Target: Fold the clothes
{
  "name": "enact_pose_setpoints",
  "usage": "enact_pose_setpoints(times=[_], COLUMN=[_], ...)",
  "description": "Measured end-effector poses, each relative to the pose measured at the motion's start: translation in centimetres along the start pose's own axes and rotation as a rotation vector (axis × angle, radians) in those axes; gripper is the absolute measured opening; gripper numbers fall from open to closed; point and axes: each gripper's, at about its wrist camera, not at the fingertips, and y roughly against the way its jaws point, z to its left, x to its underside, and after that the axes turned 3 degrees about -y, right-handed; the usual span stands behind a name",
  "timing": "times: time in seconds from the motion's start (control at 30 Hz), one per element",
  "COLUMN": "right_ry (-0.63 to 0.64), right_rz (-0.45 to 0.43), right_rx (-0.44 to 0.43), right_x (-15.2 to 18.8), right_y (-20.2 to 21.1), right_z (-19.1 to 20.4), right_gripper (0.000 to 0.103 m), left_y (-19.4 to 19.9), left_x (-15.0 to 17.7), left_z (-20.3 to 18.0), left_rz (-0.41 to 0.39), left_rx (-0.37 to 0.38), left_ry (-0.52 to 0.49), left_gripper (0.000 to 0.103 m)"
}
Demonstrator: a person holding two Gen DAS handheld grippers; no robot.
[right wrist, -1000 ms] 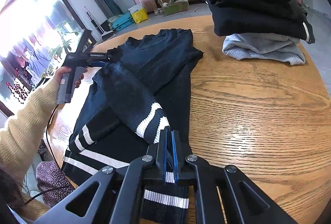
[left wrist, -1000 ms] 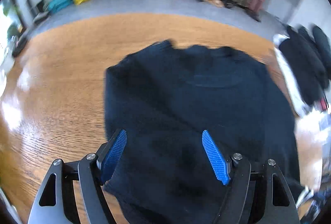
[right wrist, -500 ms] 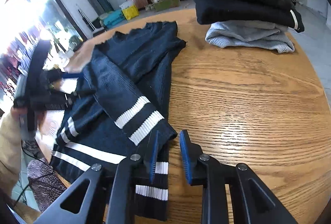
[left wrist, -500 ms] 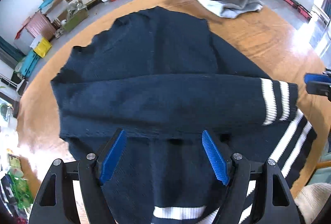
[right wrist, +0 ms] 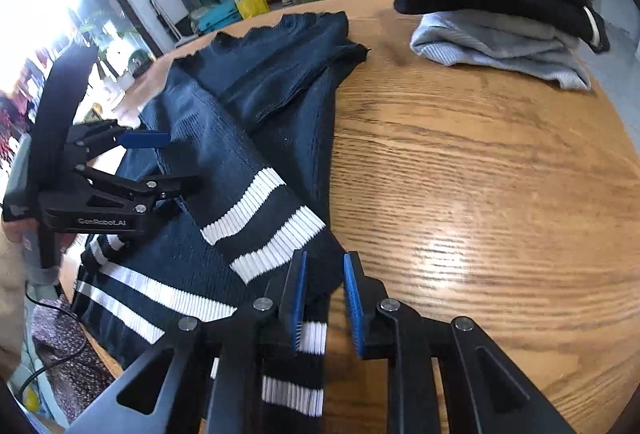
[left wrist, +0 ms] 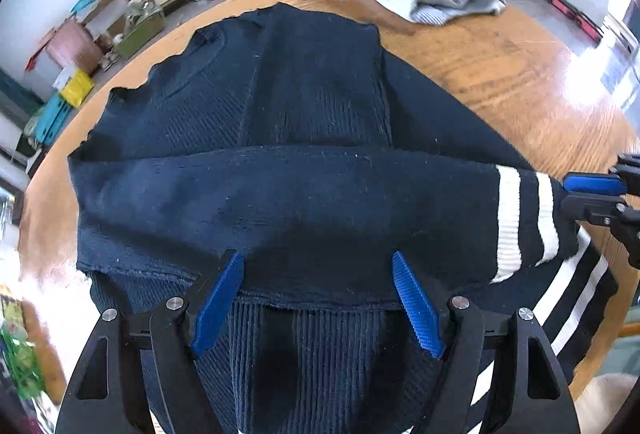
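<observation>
Navy sweater (right wrist: 248, 137) spread on round wooden table (right wrist: 480, 193), white-striped sleeve cuff (right wrist: 268, 218) folded across toward 5 o'clock. Right gripper (right wrist: 325, 298) parted at 6 o'clock, just beside cuff. Left gripper (right wrist: 168, 161) agape at 9 o'clock. Folded clothes stack (right wrist: 500, 1) at 1 o'clock.

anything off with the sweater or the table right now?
Nothing damaged or spilled. The navy sweater lies mid-fold, one striped sleeve laid across the body. Its hem overhangs the table edge. Both claws are open: left, right.
</observation>
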Motion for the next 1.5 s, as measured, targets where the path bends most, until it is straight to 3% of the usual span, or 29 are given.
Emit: enact_pose_setpoints(times=[0.17,0.23,0.27,0.4,0.57,0.63,0.73,0.87,0.93,1.03,1.07,1.1,1.13,1.17,1.3,1.5], right_ry=[0.04,0.08,0.101,0.166,0.179,0.187,0.201,0.159,0.124,0.157,0.176,0.19,0.204,0.214,0.225,0.194], right_rz=[-0.077,-0.103,-0.12,-0.138,-0.112,-0.11,-0.111,-0.099,-0.097,-0.132,-0.15,-0.167,-0.184,-0.2,-0.226,-0.18], right_rx=[0.017,0.022,0.024,0.046,0.026,0.014,0.02,0.049,0.047,0.051,0.054,0.057,0.061,0.07,0.077,0.038], right_x=[-0.6,-0.7,-0.7,0.0,1.9,2.7,4.0,5.5,6.4,7.4,7.7,7.8,7.9,7.9,8.2,8.8], right_y=[2.7,3.8,4.3,4.7,3.5,3.6,3.8,3.9,4.6,6.8,7.8,8.7,9.6,10.4,12.4,11.0], right_z=[1.2,2.4,3.3,6.1,8.2,8.8,9.6,9.3,8.8,9.3,9.7,10.2,10.7,11.3,13.1,12.8], right_gripper=[0.03,0.045,0.046,0.056,0.057,0.058,0.059,0.059,0.059,0.06,0.065,0.08,0.086,0.085,0.086,0.086], left_y=[4.8,7.2,8.4,12.9,16.0,16.9,17.5,17.4,16.7,16.5,16.5,16.7,16.8,16.8,16.5,15.0], left_x=[0.6,1.6,2.1,6.3,11.7,13.9,17.0,20.7,22.1,22.9,22.9,22.8,22.9,23.0,24.1,25.7], left_z=[0.4,0.5,0.6,1.4,1.7,1.8,1.8,1.2,0.9,0.6,0.4,0.3,0.1,0.0,0.0,0.7], left_rz=[-0.104,-0.104,-0.104,-0.107,-0.102,-0.136,-0.211,-0.301,-0.321,-0.315,-0.307,-0.293,-0.28,-0.269,-0.259,-0.255], left_rx=[0.031,-0.004,-0.019,0.005,-0.034,-0.042,-0.005,-0.026,0.029,0.076,0.06,0.028,-0.001,-0.025,0.011,0.092], left_ry=[0.116,0.166,0.191,0.32,0.436,0.471,0.535,0.64,0.69,0.707,0.703,0.694,0.689,0.685,0.705,0.785], left_gripper=[0.077,0.077,0.077,0.077,0.077,0.077,0.077,0.077,0.077,0.077,0.077,0.077,0.077,0.077,0.078,0.078])
